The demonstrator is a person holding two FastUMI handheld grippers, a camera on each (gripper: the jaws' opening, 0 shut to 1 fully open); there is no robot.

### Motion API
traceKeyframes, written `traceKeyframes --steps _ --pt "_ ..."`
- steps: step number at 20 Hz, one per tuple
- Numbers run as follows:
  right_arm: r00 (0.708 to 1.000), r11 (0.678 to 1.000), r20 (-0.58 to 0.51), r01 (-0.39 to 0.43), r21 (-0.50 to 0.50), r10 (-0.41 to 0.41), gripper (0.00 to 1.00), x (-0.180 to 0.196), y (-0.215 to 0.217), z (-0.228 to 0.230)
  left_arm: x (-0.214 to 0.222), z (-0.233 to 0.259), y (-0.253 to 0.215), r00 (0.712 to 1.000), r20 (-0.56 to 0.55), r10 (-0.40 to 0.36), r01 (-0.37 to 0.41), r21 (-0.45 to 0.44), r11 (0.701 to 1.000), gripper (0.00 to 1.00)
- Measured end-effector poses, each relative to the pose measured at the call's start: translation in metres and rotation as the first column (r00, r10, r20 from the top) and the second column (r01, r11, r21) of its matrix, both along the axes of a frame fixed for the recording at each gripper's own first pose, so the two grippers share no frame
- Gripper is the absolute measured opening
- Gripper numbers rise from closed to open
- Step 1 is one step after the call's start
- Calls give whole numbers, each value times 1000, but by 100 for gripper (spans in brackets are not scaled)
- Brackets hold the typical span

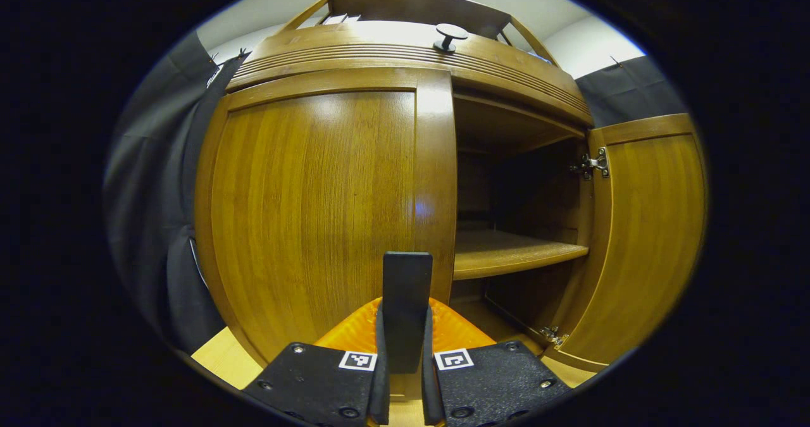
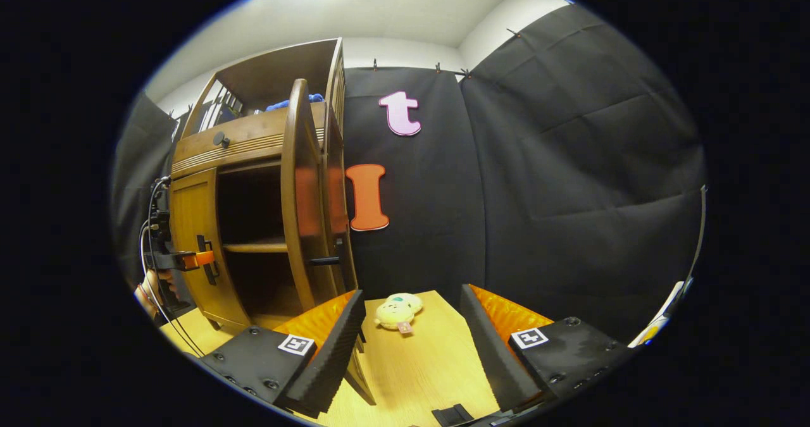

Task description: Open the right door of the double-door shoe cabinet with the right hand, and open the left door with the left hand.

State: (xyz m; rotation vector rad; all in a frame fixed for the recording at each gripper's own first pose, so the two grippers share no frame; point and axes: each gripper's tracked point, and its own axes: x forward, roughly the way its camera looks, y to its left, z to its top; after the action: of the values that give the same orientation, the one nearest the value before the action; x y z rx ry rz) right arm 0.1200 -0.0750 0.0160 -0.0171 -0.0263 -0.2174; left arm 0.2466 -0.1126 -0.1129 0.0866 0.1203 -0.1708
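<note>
**Shoe cabinet: right door open, left door closed with its handle gripped**

The shoe cabinet [image 1: 405, 54] stands on a light wooden floor [image 2: 417, 364] against the black cloth wall. In the left gripper view its right door [image 1: 645, 237] is swung wide on its hinges [image 1: 591, 164], baring a shelf [image 1: 512, 253] and the dark inside. The left door [image 1: 316, 212] is flush with the frame. The left gripper [image 1: 406, 357] is clenched on the left door's upright handle [image 1: 407, 288], a finger pressing on each side of it.

In the right gripper view the right gripper [image 2: 411, 351] is released, its fingers spread wide with nothing between them, well apart from the cabinet. Beyond them a small plush toy [image 2: 397, 312] lies on the floor near the wall. The open right door shows edge-on there, and farther off a hand [image 2: 152, 288] holds the left gripper at the left door.
</note>
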Motion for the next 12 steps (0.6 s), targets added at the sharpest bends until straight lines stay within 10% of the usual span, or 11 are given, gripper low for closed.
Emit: traceKeyframes --steps 12 --pt "1000 999 8 -4 -33 4 98 -21 35 8 -53 11 18 994 -13 -107 106 -21 994 22"
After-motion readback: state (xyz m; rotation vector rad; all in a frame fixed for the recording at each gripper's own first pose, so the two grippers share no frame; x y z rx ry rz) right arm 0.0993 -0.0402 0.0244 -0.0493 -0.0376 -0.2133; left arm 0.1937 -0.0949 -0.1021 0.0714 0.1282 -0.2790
